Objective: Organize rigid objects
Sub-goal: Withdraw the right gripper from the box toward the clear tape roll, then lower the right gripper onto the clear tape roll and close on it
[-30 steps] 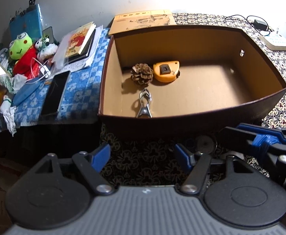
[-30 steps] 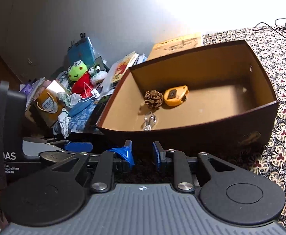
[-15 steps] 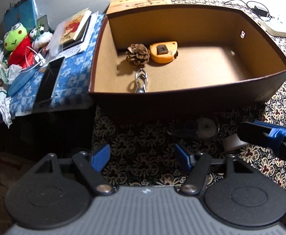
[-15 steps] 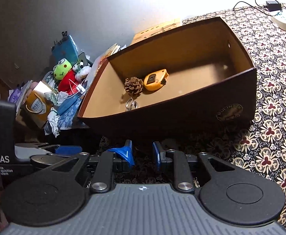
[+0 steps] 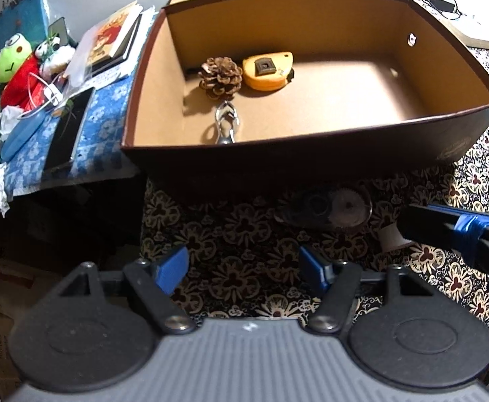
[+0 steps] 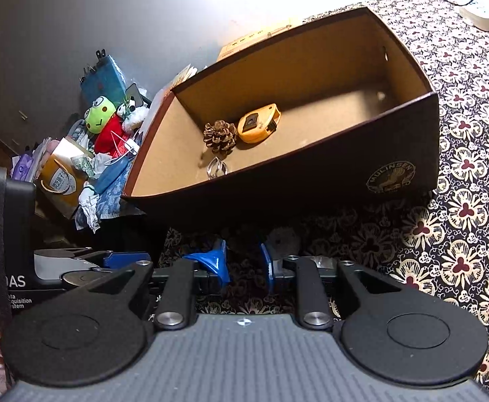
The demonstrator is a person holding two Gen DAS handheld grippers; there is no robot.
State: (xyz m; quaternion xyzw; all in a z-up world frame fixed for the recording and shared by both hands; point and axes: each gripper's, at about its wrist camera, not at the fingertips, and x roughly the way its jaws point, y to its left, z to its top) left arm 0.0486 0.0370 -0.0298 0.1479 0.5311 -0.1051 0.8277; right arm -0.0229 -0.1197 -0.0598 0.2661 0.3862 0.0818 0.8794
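Left gripper (image 5: 242, 269) wide open, empty, right gripper (image 6: 243, 261) narrower

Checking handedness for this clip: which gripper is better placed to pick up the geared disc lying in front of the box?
Right. The right gripper points straight at the geared disc; the left gripper is open but aimed further left.

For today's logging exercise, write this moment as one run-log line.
box: holds pine cone, tape measure, metal clip | left gripper: open | right gripper: open, over correction-tape dispenser
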